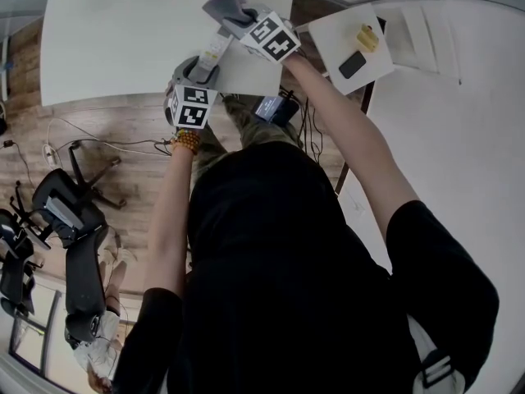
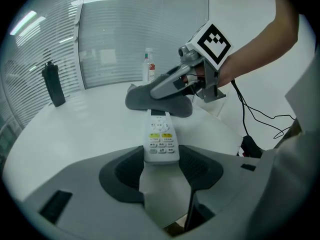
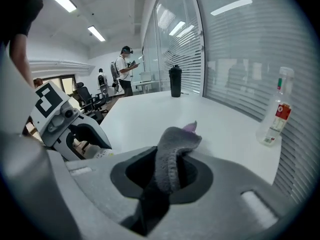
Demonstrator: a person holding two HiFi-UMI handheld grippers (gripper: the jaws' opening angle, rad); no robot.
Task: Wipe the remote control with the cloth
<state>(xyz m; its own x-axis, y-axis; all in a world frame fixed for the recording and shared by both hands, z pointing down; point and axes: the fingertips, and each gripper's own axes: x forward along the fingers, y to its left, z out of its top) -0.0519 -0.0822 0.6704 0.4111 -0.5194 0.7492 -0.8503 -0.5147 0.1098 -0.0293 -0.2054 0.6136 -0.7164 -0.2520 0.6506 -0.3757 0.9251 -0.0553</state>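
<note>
Left claw wide, remote between | right claw clamps cloth on remote

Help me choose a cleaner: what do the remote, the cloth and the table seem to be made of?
Remote: probably hard plastic, with a white, smooth body; the small buttons look rubbery.
Cloth: soft grey fabric, perhaps microfibre or fleece; its surface is fuzzy and it folds limply.
Table: smooth white top with a slight sheen and no grain, possibly laminate; the look leaves that open.
</note>
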